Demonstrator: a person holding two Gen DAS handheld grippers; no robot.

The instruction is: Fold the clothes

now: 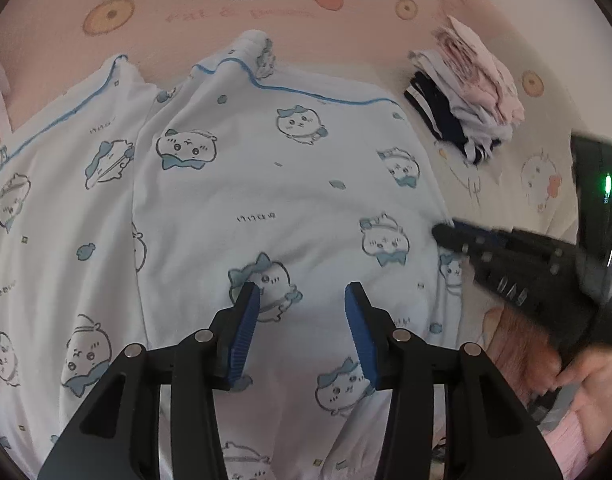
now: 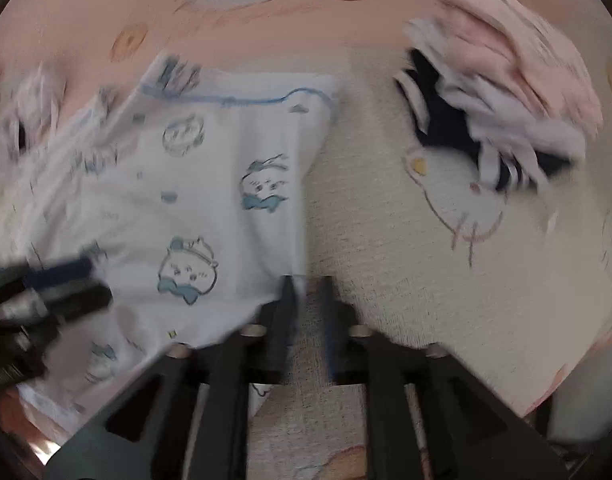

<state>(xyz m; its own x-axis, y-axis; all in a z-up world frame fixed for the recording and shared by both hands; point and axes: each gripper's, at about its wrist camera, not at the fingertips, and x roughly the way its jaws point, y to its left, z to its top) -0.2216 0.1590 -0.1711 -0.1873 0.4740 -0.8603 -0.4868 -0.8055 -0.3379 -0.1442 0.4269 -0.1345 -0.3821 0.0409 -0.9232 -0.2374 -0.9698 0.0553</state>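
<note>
A white garment (image 1: 286, 184) printed with blue cartoon animals and edged in blue piping lies flat on the bed. Another panel of the same print (image 1: 58, 200) lies to its left. My left gripper (image 1: 302, 292) hovers open over the garment's near part, with nothing between its blue pads. My right gripper (image 1: 446, 232) has its tip at the garment's right edge. In the blurred right wrist view, the right gripper (image 2: 306, 284) shows a narrow gap between its fingers, and the garment's (image 2: 186, 184) edge ends beside the left finger. The left gripper (image 2: 90, 276) shows at the left.
A stack of folded clothes (image 1: 474, 92) in pink, white and navy sits at the back right, also near in the right wrist view (image 2: 506, 100). The bedspread (image 1: 234, 12) is pink and cream with cat drawings. A person's hand (image 1: 586, 372) holds the right gripper's handle.
</note>
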